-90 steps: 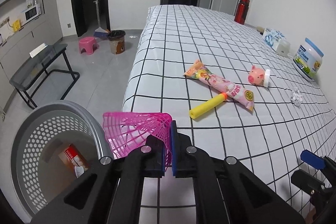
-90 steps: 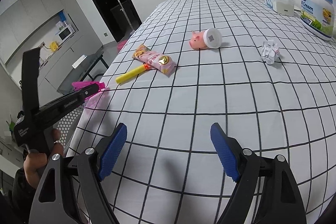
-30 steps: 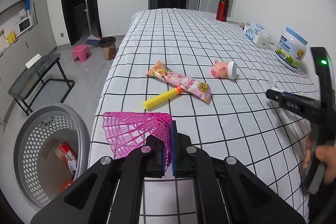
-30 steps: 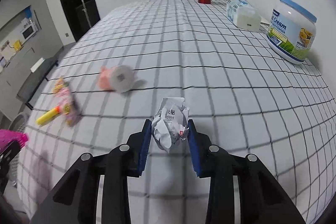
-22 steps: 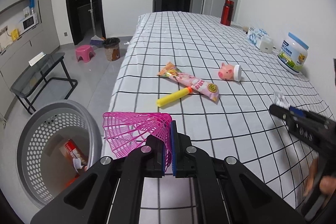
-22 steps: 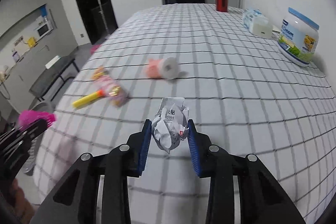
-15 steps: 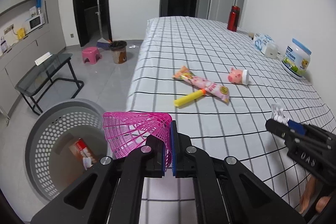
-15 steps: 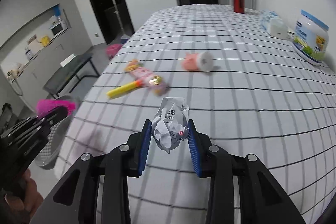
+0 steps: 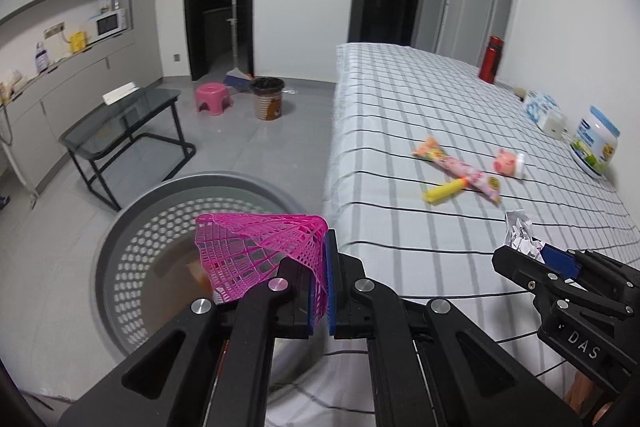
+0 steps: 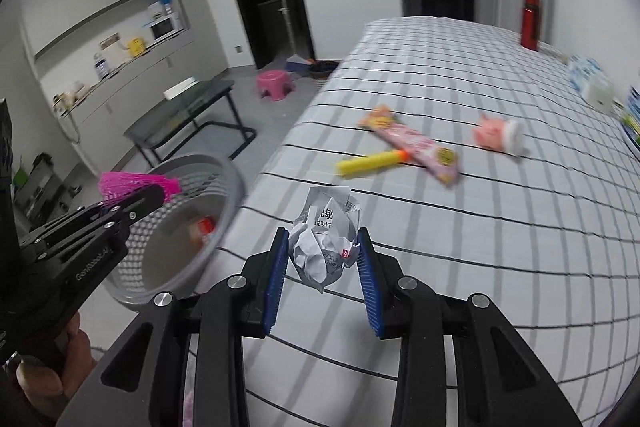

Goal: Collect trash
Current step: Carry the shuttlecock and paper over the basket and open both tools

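Observation:
My left gripper (image 9: 319, 277) is shut on a pink plastic shuttlecock (image 9: 256, 251) and holds it over the grey perforated trash basket (image 9: 132, 231) on the floor beside the bed. My right gripper (image 10: 322, 259) is shut on a crumpled white paper ball (image 10: 324, 239), held above the checked bed's left edge. In the right wrist view the basket (image 10: 224, 187) and the left gripper (image 10: 132, 205) with the shuttlecock (image 10: 136, 183) are at the left. The right gripper also shows in the left wrist view (image 9: 532, 255). A red item lies in the basket.
On the checked bed (image 9: 420, 115) lie a pink snack wrapper (image 9: 456, 165), a yellow foam tube (image 9: 446, 189) and a pink pig toy (image 9: 506, 161). A jar (image 9: 594, 141), a tissue pack and a red bottle (image 9: 492, 59) stand along the wall. A glass side table (image 9: 120, 123), pink stool and small bin stand on the floor.
My left gripper has swung left, bringing the shuttlecock over the basket. My right gripper, which had closed on the paper ball, has carried it left toward the bed's edge and the basket.

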Demonstrator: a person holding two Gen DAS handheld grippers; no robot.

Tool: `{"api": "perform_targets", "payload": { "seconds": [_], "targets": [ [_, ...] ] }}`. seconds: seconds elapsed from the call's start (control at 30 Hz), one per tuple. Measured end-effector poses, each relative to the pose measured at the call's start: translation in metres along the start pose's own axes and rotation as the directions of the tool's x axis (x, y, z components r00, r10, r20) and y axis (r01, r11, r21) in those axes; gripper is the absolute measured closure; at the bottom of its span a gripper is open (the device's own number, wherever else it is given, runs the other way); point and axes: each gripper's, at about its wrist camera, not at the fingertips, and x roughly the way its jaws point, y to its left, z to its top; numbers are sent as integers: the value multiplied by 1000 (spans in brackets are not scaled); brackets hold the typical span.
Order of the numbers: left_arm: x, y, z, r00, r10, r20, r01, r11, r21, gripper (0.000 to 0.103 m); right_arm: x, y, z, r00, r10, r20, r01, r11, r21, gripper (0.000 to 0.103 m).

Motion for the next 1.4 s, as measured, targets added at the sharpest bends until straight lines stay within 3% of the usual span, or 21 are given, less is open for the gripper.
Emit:
{"api": "perform_targets", "payload": {
  "seconds": [0.4, 0.67, 0.9, 1.4],
  "targets": [
    [18, 81, -9, 992, 109, -59, -114, 990, -79, 98, 53, 83, 16, 990, 123, -74, -132, 982, -137, 70],
    [34, 110, -12, 988, 119, -101, -129, 986, -106, 98, 89, 118, 26, 977, 167, -134, -191, 962, -193, 70],
    [46, 120, -15, 984, 122, -131, -137, 984, -113, 98, 112, 125, 27, 967, 180, -179, -214, 957, -194, 70],
    [59, 130, -24, 974, 135, -183, -161, 978, -134, 97, 120, 129, 25, 959, 203, -198, -240, 952, -190, 69]
  ]
}}
